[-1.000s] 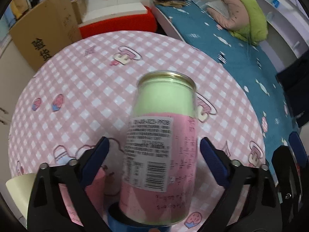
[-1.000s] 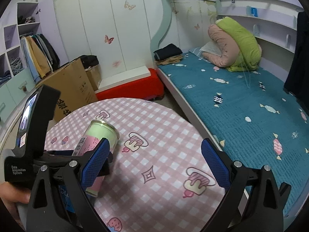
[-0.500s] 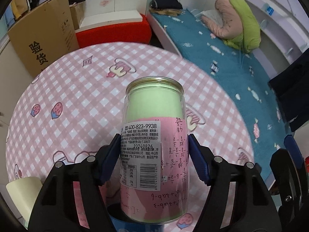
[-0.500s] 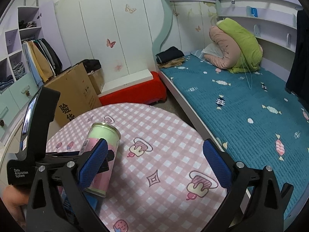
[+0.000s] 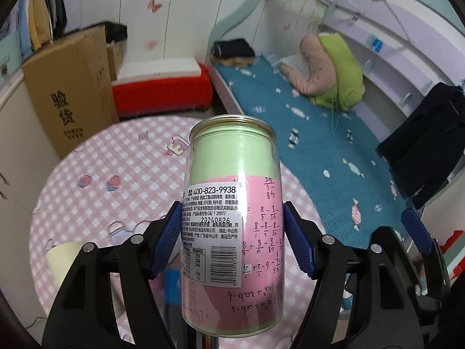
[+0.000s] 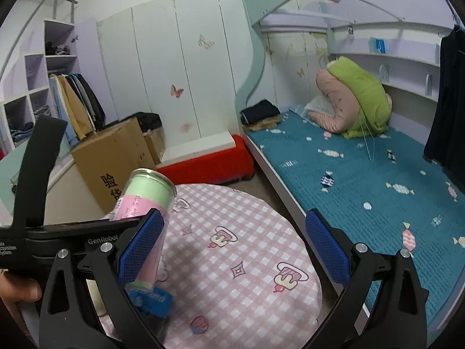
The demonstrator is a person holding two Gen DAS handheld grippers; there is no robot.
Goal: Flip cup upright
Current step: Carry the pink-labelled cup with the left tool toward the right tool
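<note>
The cup is a clear can-shaped cup (image 5: 232, 218) with green and pink paper inside and a white label. My left gripper (image 5: 232, 238) is shut on its middle, and holds it lifted above the round pink checked table (image 5: 96, 192), tilted with its metal-rimmed end away from me. In the right wrist view the cup (image 6: 145, 203) leans at the left, held by the left gripper's black body (image 6: 72, 232). My right gripper (image 6: 232, 247) is open and empty over the table (image 6: 238, 276), to the right of the cup.
A blue object (image 6: 151, 299) lies on the table under the cup. A pale yellow paper (image 5: 69, 264) lies at the table's left. A cardboard box (image 5: 72, 87) and a red bench (image 5: 162, 93) stand beyond the table. A bed (image 6: 363, 186) runs along the right.
My left gripper closed on the cup and lifted it off the table, tilting the view upward. The right gripper stayed open and rose a little.
</note>
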